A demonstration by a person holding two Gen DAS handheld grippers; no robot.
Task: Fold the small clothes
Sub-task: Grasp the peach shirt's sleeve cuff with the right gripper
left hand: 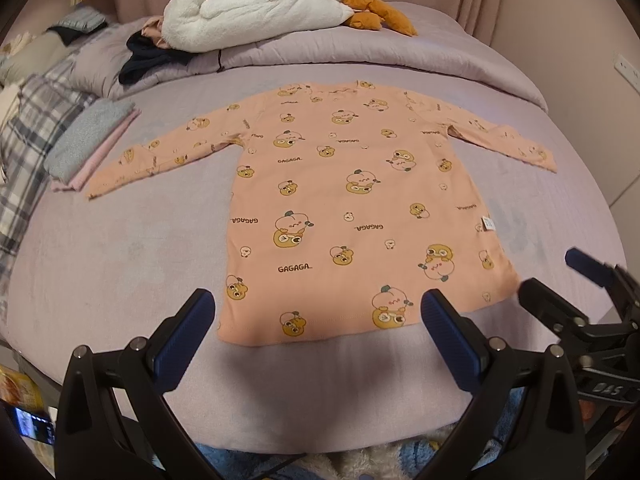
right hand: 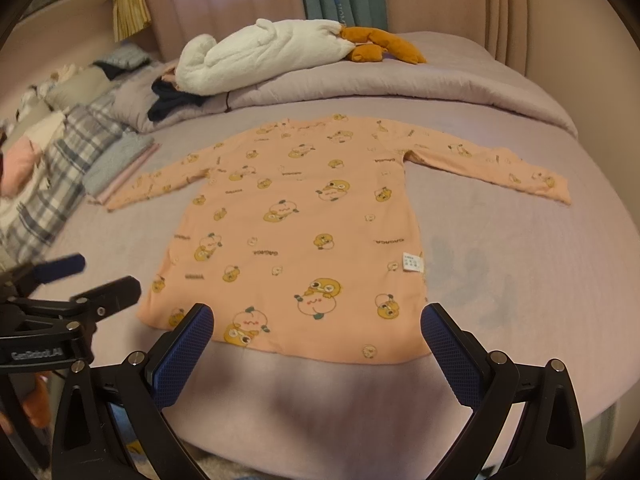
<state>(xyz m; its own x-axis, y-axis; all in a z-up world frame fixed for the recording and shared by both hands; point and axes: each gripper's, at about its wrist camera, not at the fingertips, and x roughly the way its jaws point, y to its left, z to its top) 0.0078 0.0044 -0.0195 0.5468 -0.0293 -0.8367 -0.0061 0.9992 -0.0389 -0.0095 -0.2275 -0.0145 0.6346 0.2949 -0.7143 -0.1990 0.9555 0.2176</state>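
A small peach long-sleeved shirt [left hand: 352,208] with cartoon prints lies flat on the lilac bed, both sleeves spread out and its hem nearest me. It also shows in the right wrist view [right hand: 296,240]. My left gripper [left hand: 318,308] is open and empty, hovering just above the hem near its left corner. My right gripper [right hand: 316,322] is open and empty over the hem's right part. The right gripper appears at the right edge of the left wrist view [left hand: 560,280], and the left gripper at the left of the right wrist view [right hand: 88,280].
A stack of folded clothes [left hand: 86,140] lies left of the shirt's sleeve. A rolled lilac duvet [left hand: 360,56] with a white plush [left hand: 248,8] crosses the back. Plaid bedding [left hand: 24,140] lies at the far left. The bed's front edge [left hand: 320,436] is just below my grippers.
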